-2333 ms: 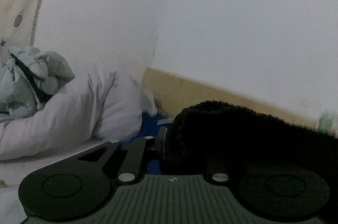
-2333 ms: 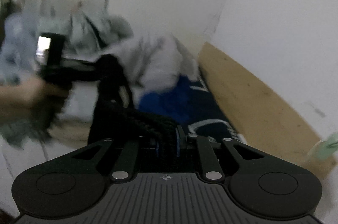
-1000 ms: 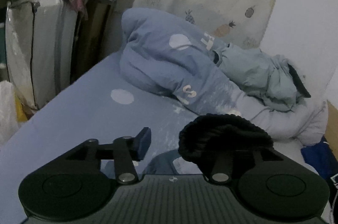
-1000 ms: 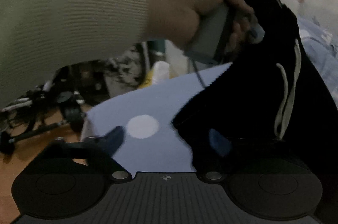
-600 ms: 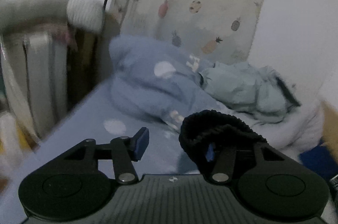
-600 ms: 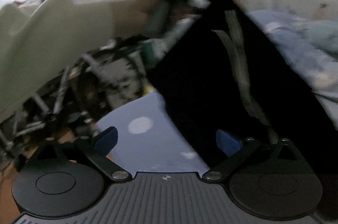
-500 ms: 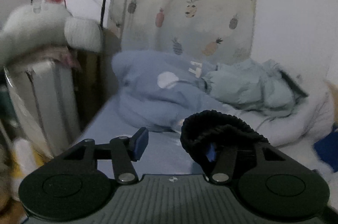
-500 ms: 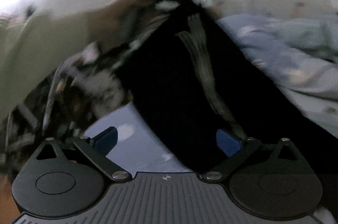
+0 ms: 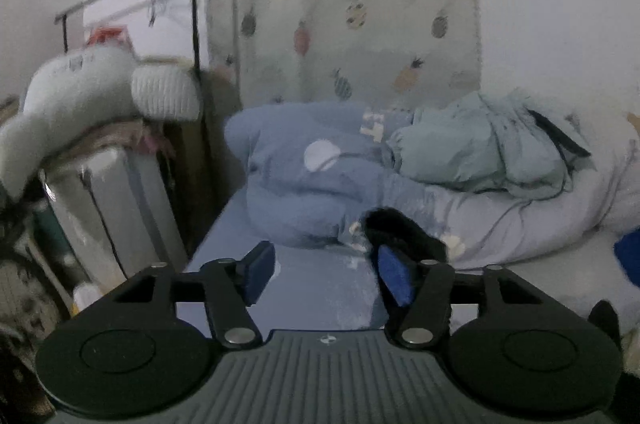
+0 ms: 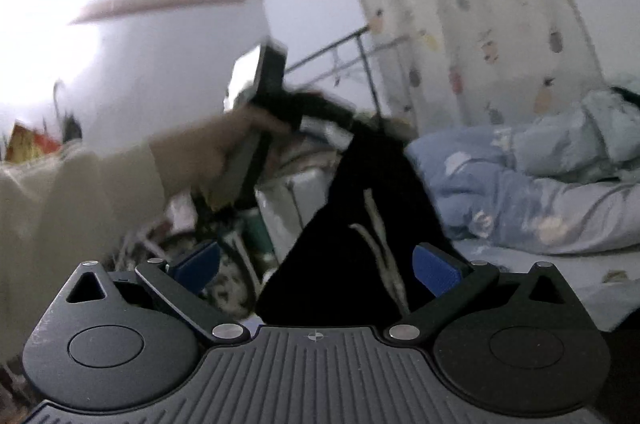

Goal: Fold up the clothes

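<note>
As the left gripper's (image 9: 326, 274) jaws open, the black knitted garment (image 10: 360, 224), draped over one blue pad (image 9: 394, 274), could be dropped in a heap, with the right gripper (image 10: 316, 266) spread wide and holding nothing.

My left gripper (image 9: 326, 274) is opening its jaws now; the black garment (image 9: 404, 230) that was bunched over the right-hand finger half a second ago has slid back and only drapes its outer side. My right gripper (image 10: 316, 266) has spread from partly open to fully wide, and the garment hangs loose between its blue pads (image 10: 434, 270), touching neither that I can see.
</note>
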The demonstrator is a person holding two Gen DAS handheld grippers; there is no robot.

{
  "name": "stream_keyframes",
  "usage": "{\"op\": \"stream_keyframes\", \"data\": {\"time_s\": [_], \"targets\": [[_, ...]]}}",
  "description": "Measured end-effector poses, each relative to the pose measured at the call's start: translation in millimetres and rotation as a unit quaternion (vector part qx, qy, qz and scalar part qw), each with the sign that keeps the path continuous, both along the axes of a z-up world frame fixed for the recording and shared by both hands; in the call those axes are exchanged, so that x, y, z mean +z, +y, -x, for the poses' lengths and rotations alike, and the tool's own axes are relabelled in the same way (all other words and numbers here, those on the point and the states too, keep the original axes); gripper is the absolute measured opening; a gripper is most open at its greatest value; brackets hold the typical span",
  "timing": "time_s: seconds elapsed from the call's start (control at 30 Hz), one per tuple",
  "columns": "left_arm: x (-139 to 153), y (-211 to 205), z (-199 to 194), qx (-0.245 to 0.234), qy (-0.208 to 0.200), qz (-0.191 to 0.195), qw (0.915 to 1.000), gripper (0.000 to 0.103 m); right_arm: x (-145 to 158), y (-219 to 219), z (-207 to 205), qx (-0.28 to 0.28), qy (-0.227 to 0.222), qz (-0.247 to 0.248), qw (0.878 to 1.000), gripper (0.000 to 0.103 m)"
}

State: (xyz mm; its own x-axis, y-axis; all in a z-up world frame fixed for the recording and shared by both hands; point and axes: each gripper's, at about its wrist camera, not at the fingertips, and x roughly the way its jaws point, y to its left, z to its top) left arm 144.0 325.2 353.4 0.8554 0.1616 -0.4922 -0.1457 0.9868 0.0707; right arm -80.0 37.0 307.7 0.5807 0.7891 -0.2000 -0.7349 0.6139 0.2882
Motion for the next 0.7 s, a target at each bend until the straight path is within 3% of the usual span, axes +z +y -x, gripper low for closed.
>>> {"op": "stream_keyframes", "data": {"time_s": [0.07, 0.13, 0.23, 0.33, 0.5, 0.6, 0.7], "targets": [[-0.2, -1.6, 9.8, 0.012, -0.018, -0.017, 0.9996, 0.093, -20.6, 42.3, -19.7, 0.004, 0.003, 0.035, 0.999, 0.103], [-3.9, 4.4, 17.1, 0.022, -0.019, -0.018, 0.9994, 0.093, -30.5, 70.4, -27.4, 0.000, 0.019, 0.061, 0.998, 0.103], [-9.6, 18.8, 35.6, 0.038, -0.027, -0.029, 0.9985, 0.094, -33.5, 80.8, -22.5, 0.013, 0.042, 0.043, 0.998, 0.103], [-16.2, 40.5, 62.0, 0.070, -0.037, -0.033, 0.9964, 0.100, -27.5, 51.1, -5.5, -0.003, 0.054, 0.041, 0.998, 0.103], [-27.0, 87.4, 123.9, 0.123, -0.051, 0.023, 0.9908, 0.103, -1.8, -28.8, 16.0, -0.030, 0.082, 0.006, 0.996, 0.103], [-41.1, 95.8, 159.2, 0.124, -0.045, -0.008, 0.9912, 0.103, -2.4, -68.9, 20.2, -0.064, 0.087, 0.006, 0.994, 0.103], [-68.4, 83.4, 187.9, 0.089, -0.015, -0.063, 0.9939, 0.103, -16.1, -94.1, 26.4, -0.093, 0.088, 0.022, 0.992, 0.103]]}}
